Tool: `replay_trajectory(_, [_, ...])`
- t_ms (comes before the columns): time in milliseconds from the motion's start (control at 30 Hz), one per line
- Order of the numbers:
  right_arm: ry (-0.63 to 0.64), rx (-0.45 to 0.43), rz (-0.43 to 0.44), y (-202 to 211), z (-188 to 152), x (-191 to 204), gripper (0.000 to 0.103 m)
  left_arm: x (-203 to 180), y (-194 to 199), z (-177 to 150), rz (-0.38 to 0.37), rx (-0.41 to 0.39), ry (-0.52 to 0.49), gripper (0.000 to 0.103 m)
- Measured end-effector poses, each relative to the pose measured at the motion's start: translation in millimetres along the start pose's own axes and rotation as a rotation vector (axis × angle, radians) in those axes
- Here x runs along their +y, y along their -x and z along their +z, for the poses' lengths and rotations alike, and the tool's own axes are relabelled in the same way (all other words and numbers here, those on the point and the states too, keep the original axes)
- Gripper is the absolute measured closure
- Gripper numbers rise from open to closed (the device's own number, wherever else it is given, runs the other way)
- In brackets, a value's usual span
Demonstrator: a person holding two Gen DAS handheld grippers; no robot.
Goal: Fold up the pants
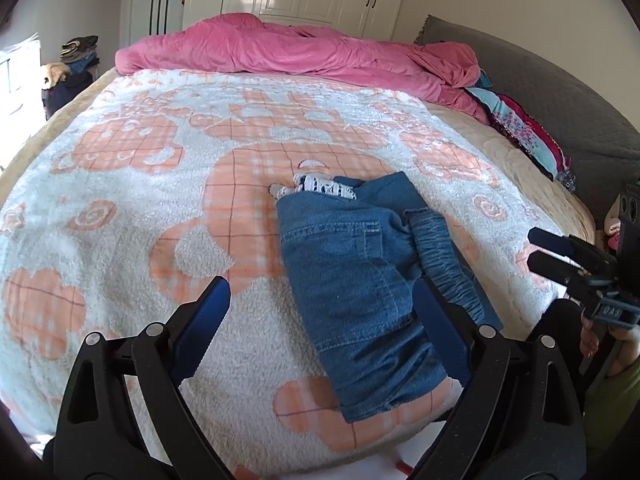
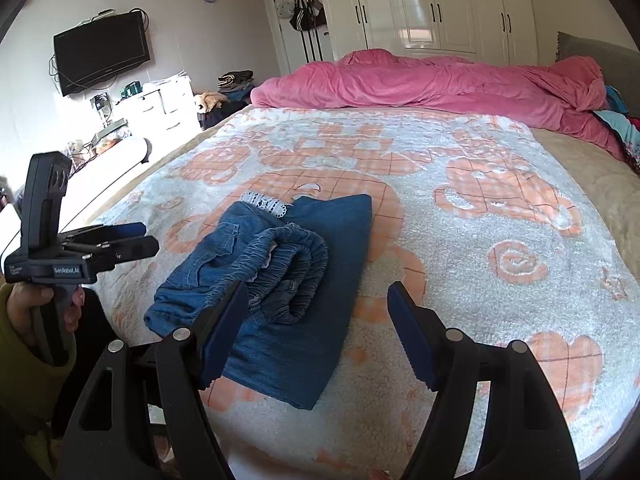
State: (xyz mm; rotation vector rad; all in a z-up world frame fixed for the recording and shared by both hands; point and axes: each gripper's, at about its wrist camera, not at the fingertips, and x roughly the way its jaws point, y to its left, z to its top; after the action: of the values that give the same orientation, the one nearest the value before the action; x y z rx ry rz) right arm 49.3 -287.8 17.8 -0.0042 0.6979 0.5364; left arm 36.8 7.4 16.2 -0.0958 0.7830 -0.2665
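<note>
in the left wrist view our left tongs [image 1: 322, 330] stand spread wide at the bottom of the frame, with nothing pinched; the right-hand blue pad lies over the edge of the pants [image 1: 360, 280] without pressing them. the pants sit folded in a compact denim bundle at lower centre, on the fleece blanket [image 1: 120, 208] of the bed, a white lace trim [image 1: 320, 189] peeking from the far end. our right tongs [image 1: 546, 252] show at the right edge, spread and empty.

in the right wrist view the right tongs [image 2: 318, 330] are spread at the bottom, holding nothing, the pants [image 2: 304, 320] at centre left between and beyond them. the left tongs [image 2: 132, 238] hover at the left, held in a hand [image 2: 40, 304], also parted. the elastic waistband [image 2: 292, 276] bulges on top of the stack.

we judge the denim soft but fairly thick, light, not slippery on fleece. the waistband springs up, so we would take hold at the flat folded edges, through all layers.
</note>
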Motion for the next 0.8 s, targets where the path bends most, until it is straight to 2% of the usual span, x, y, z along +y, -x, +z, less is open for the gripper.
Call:
replay_trajectory(200, [0.012,0.023,0.035,-9,7,7,0.032,1,2,-11,-0.037,0.025,0.011,0.017])
replay_trajectory(233, [0.009,0.037,0.053,-14,10,8,0.032,0,0,-12,-0.043,0.033,0.012,0.018])
replay_trajectory(300, [-0.010,0.074,0.051,-30,18,9,0.032,-6,-7,-16,-0.056,0.062,0.001,0.027])
replay_trajectory(367, [-0.036,0.107,0.091,-47,26,7,0.032,-11,-16,-20,-0.054,0.090,-0.013,0.033])
replay_trajectory(533, [-0.136,0.204,0.161,-89,41,-1,0.032,-21,-37,-35,-0.047,0.165,-0.036,0.035])
replay_trajectory(633, [-0.163,0.249,0.190,-109,42,-1,0.031,-22,-45,-42,-0.044,0.183,-0.037,0.035])
replay_trajectory(667, [-0.166,0.259,0.181,-117,42,-1,0.035,-22,-46,-43,-0.047,0.183,-0.037,0.035])
replay_trajectory(700, [-0.168,0.263,0.179,-120,42,-2,0.043,-22,-46,-43,-0.048,0.183,-0.037,0.035])
replay_trajectory(767, [-0.146,0.252,0.209,-127,40,-2,0.074,-22,-46,-43,-0.049,0.180,-0.036,0.035])
replay_trajectory(800, [-0.132,0.238,0.230,-124,41,0,0.079,-22,-46,-43,-0.049,0.181,-0.037,0.035])
